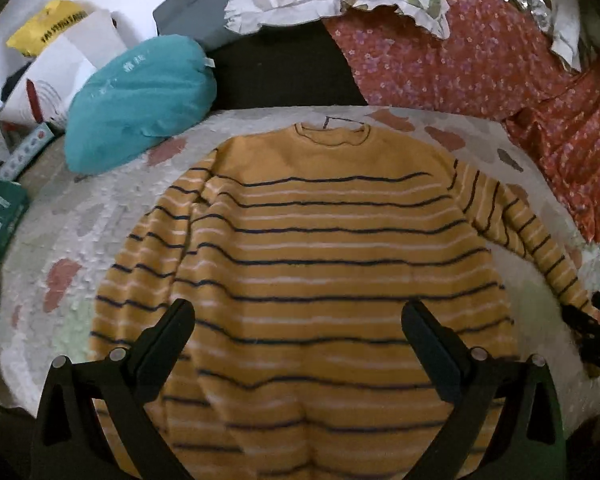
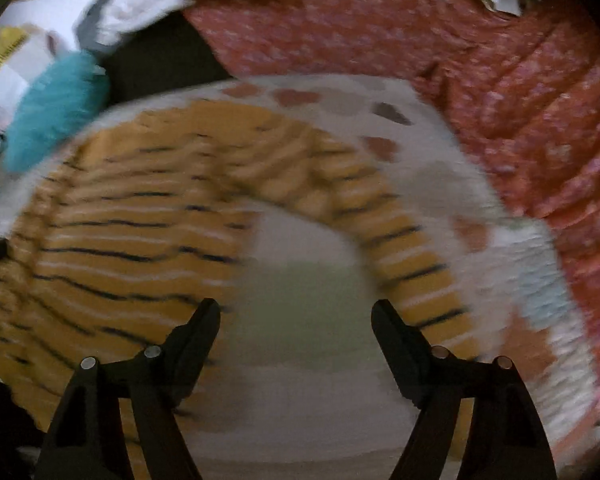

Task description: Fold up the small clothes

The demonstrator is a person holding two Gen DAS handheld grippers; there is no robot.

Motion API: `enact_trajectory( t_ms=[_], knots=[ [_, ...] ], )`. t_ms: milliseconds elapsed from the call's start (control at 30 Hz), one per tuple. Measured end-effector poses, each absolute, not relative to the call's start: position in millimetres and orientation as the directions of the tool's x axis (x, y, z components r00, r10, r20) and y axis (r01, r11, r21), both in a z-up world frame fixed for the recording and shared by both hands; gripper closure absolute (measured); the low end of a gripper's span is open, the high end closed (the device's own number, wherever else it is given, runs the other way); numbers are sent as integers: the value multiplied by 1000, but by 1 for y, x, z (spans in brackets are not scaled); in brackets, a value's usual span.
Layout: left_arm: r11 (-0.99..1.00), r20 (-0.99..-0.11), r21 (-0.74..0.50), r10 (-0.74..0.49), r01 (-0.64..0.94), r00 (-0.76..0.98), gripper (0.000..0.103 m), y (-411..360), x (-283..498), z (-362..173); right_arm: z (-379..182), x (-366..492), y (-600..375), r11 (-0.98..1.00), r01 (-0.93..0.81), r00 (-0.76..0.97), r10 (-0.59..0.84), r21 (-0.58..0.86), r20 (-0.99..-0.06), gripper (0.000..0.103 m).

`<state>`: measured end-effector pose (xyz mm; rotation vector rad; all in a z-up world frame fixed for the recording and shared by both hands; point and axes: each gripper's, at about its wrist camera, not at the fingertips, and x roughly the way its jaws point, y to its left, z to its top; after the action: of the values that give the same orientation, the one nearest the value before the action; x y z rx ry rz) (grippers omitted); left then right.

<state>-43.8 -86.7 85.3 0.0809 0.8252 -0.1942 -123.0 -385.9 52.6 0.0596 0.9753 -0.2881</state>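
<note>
The striped mustard sweater (image 1: 324,248) lay flat on the patterned quilt (image 1: 60,240). My left claw (image 1: 298,332) and right claw (image 2: 296,324) hung wide and empty; pinching quilt with the sleeve (image 2: 412,264) could have ruined the fold.

Counted: one striped mustard sweater (image 1: 320,264) at centre, one teal cushion (image 1: 140,100) at ten o'clock, one red floral cloth (image 1: 480,64) at two o'clock, two black grippers (image 1: 298,316) (image 2: 296,312) at six o'clock.
</note>
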Motion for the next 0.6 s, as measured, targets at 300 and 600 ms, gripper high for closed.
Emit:
enact_trajectory(
  t_ms=[300, 600],
  knots=[
    [962, -757, -169, -265, 213, 597, 0, -71, -31, 66, 2, -119, -421, 940, 212, 303, -323, -267, -897, 24],
    [953, -743, -235, -301, 188, 598, 0, -52, -22, 72, 61, -85, -475, 882, 308, 315, -447, -356, -837, 97]
  ],
)
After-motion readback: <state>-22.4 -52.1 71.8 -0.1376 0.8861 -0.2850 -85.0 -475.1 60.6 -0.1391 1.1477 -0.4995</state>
